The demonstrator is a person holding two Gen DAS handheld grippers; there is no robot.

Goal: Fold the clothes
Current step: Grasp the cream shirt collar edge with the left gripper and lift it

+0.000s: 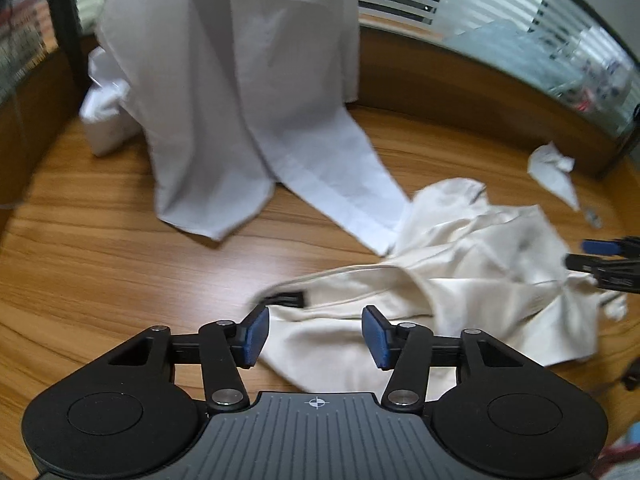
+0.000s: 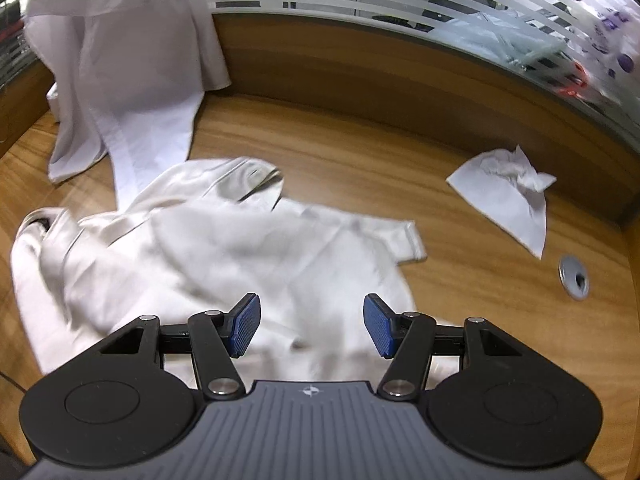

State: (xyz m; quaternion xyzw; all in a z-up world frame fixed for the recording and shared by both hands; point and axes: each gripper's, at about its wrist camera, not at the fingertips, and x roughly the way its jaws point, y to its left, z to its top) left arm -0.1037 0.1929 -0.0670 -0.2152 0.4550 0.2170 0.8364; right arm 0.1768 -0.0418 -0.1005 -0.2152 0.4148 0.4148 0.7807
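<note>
A crumpled cream garment (image 1: 460,280) lies on the wooden table (image 1: 120,264); it also shows in the right wrist view (image 2: 224,256), spread wide with a short sleeve toward the right. My left gripper (image 1: 316,336) is open and empty, just above the garment's near left end, by a black label (image 1: 290,299). My right gripper (image 2: 312,326) is open and empty, just over the garment's near edge. The right gripper's fingertips (image 1: 600,258) show at the left wrist view's right edge.
A white shirt (image 1: 240,92) hangs at the back left, its hem trailing onto the table (image 2: 132,128). A crumpled white cloth (image 2: 508,196) lies at the back right by a metal cable grommet (image 2: 574,276). A wooden back panel (image 2: 400,80) and frosted glass bound the table.
</note>
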